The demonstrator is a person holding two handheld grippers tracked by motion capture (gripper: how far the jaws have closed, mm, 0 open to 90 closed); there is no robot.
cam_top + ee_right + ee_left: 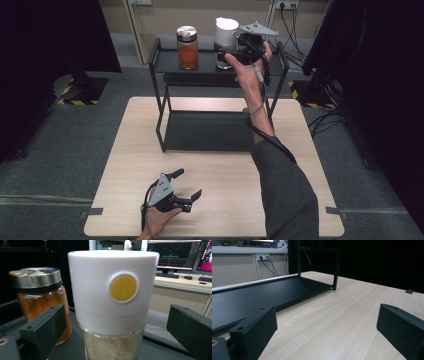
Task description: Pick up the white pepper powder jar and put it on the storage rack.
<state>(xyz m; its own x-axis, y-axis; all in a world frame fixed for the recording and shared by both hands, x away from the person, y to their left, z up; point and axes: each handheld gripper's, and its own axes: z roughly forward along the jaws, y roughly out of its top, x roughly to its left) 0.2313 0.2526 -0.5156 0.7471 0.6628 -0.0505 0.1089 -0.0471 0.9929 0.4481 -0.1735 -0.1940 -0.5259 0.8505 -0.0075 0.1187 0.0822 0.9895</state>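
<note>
While the left tongs (187, 186) just sit low over the wooden table (225, 170) with both jaws spread wide and nothing between them, the right tongs (222, 54) are up at the top tier of the black metal shelf rack (162, 75). Their jaws are wide apart too, and the white-capped glass jar (112, 302) with the yellow round button (123, 287) stands right between them on that shelf. From the right gripper view there's a clear gap on both sides, so the pads aren't pressing on it. Just beside the jar, off to the left of those tongs, is a spice jar (41, 300) full of orange powder with a metal lid, standing upright. In the left gripper view, the rack's bottom tray (257, 297) lies ahead and left of the left tongs, resting on the table.
</note>
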